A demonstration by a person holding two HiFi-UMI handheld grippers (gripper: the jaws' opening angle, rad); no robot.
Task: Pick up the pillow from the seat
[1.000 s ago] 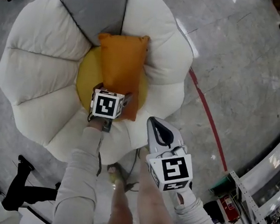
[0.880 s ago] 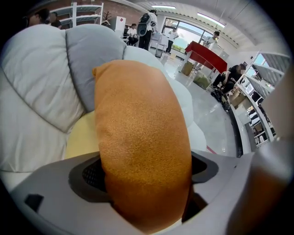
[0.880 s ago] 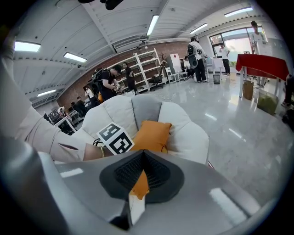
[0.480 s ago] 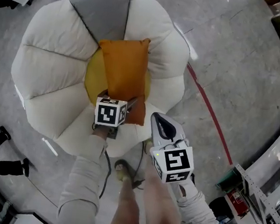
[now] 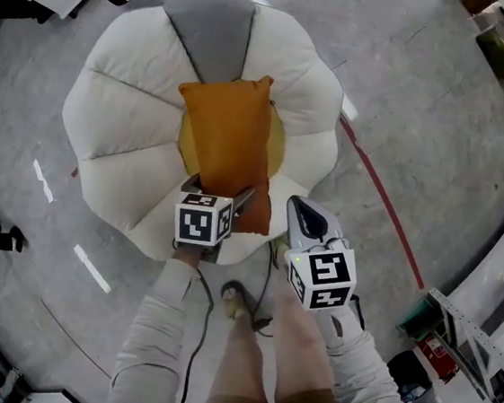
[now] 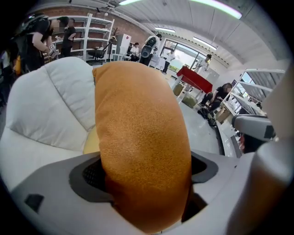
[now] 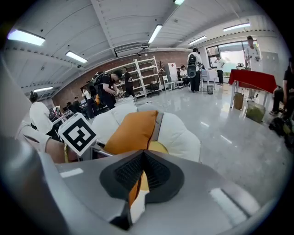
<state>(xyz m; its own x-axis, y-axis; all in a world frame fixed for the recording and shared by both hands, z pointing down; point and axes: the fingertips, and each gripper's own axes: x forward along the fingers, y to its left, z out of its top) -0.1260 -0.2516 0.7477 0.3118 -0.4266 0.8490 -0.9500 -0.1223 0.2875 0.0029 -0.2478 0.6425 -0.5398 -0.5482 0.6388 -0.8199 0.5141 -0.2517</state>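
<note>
Lifting looks like the step in hand: your left gripper (image 5: 222,203), jaws wide, clamps the near end of the plump orange fabric pillow (image 5: 227,139), which stretches toward 12 o'clock over the white petal-shaped cushioned seat (image 5: 119,140). Your right gripper (image 5: 300,207), at 3 o'clock of it, is closed and empty. Next, raise the left until the pillow's far end clears the seat.

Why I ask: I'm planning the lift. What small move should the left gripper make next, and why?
Probably raise the left gripper straight up: its jaws are clamped on the near end of the orange pillow, whose far end seems to lie on the flower-shaped seat.
</note>
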